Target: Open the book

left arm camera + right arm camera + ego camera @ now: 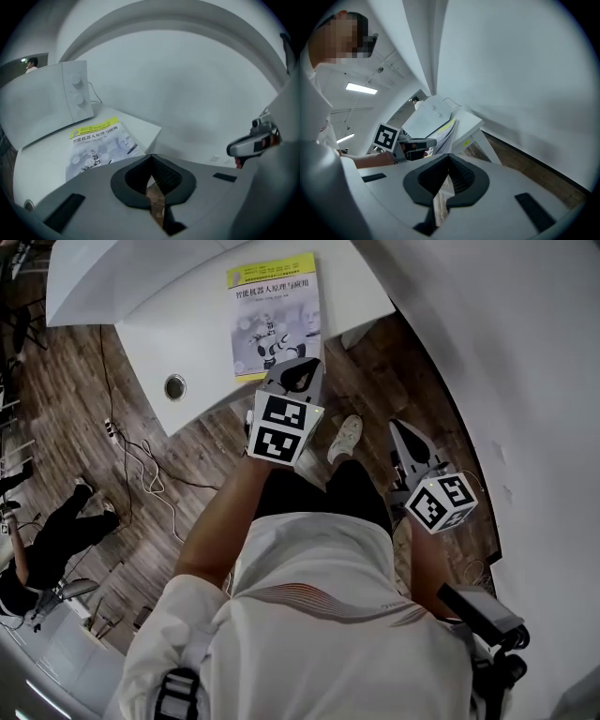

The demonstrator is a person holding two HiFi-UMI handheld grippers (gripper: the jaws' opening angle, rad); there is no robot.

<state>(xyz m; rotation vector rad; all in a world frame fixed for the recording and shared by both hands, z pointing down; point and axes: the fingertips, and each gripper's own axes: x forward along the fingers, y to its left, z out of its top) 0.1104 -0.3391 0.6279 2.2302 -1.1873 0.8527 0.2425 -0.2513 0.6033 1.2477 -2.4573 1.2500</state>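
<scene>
The book [275,315] lies closed on the white table [187,343], its grey and yellow-topped cover facing up. My left gripper [298,369] hangs over the table's near edge by the book's near right corner, shut with nothing between its jaws. In the left gripper view the book [98,145] sits beyond and to the left of the left gripper [151,157], apart from it. My right gripper [401,432] is held off to the right above the floor, away from the table, its jaws together and empty. The right gripper view shows the right gripper [449,158], with the book [445,133] edge-on behind.
A white box with two knobs [75,93] stands on the table behind the book. There is a round cable hole [174,386] in the tabletop. A curved white wall [525,352] rises at right. Cables [141,456] lie on the wood floor, where a person [47,540] crouches at left.
</scene>
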